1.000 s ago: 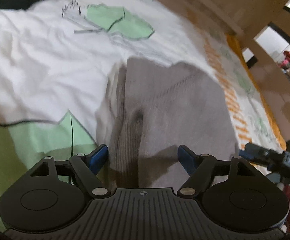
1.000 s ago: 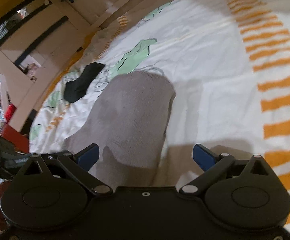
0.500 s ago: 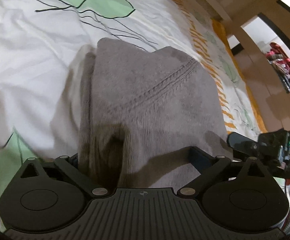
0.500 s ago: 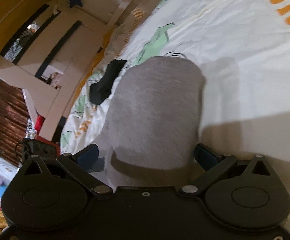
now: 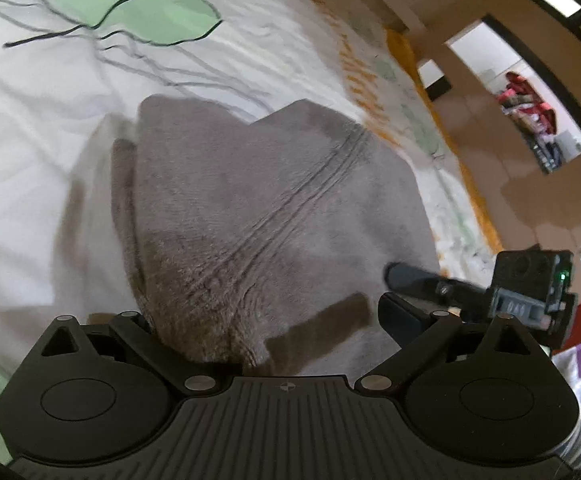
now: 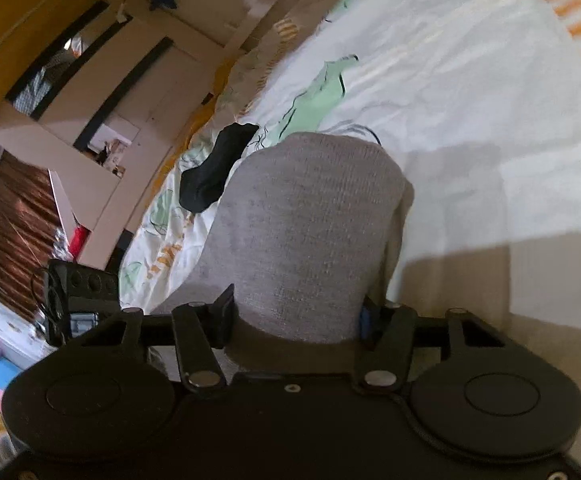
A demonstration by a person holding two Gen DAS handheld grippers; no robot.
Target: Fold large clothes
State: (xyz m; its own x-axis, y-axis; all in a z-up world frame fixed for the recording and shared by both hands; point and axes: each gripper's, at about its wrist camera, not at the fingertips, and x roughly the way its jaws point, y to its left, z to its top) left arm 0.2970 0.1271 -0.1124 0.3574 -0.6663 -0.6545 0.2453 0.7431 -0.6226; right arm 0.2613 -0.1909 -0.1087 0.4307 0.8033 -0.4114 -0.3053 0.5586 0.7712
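The grey knitted sweater (image 5: 274,216) lies partly folded on the bed's white printed sheet (image 5: 30,128), filling the centre of both wrist views, with a small black garment (image 6: 214,168) beyond it in the middle left of the right view. The left tool (image 5: 262,320) stands with its jaws spread wide over the near edge of the knit, the fabric bunching up between them but not pinched. The right tool (image 6: 296,316) has just been closing its jaws, and in its own view the pads now sit against both sides of a rounded fold of the sweater, so it looks to be gripping that edge. The right tool also shows in the lower right of the left view, low over the same garment. The step in hand seems to be taking hold of the near edge at two corners before folding it over. To do it well, the left tool should close on all layers of the thick knit, at the same depth as the right one, so that the edge lifts level and the ribbed seam line stays straight.
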